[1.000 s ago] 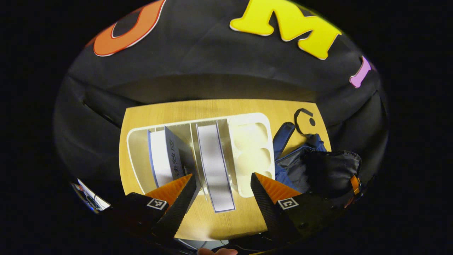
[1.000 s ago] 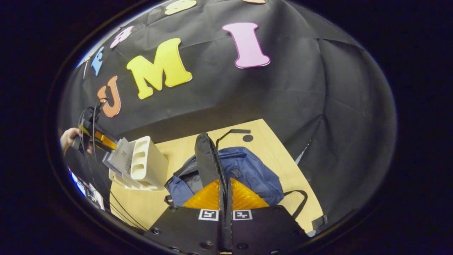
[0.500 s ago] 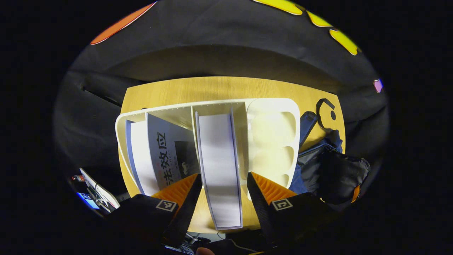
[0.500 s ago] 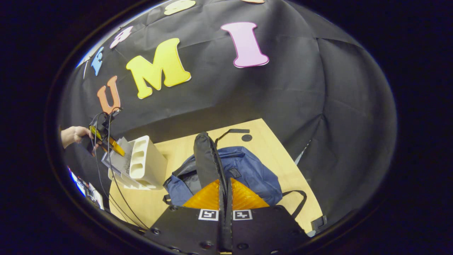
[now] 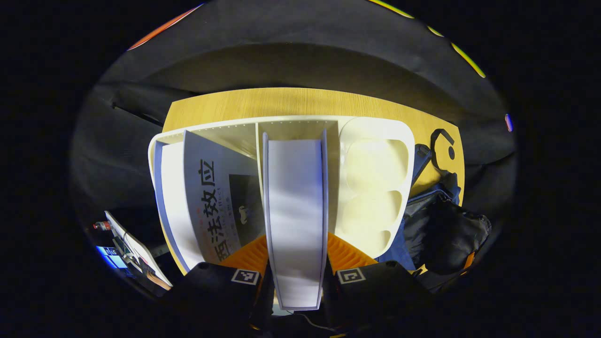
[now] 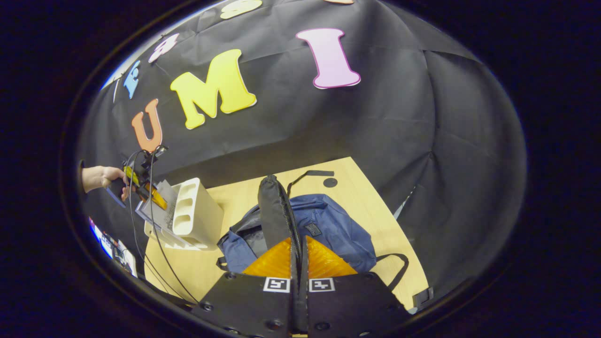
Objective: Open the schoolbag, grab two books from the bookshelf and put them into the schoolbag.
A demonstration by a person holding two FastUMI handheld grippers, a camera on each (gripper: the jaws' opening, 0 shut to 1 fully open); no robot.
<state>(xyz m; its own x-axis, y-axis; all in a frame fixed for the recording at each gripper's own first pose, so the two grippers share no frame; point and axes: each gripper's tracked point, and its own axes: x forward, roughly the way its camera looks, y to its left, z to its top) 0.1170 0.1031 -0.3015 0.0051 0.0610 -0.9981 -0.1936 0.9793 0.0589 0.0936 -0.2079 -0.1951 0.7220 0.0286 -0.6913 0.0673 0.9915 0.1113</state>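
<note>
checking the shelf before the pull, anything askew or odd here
One thing: the book with the printed cover leans tilted across the left compartment of the white bookshelf. The book between the left tool's fingers stands straight. The schoolbag lies open, its flap held up by the right tool.

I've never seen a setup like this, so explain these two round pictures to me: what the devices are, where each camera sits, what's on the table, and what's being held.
There is no robot here. A person holds a two-finger gripper in each hand, and a fisheye camera rides on each one, looking forward along its fingers.

The left gripper view looks down into a white bookshelf on a wooden table. The left gripper has its fingers on either side of an upright book; they look pressed on it. A second book leans in the next compartment.

The right gripper view looks over a blue schoolbag beside the bookshelf. The right gripper is shut on the bag's black flap, holding it up so the bag is open. At far left, the person's hand holds the other gripper at the shelf.
</note>
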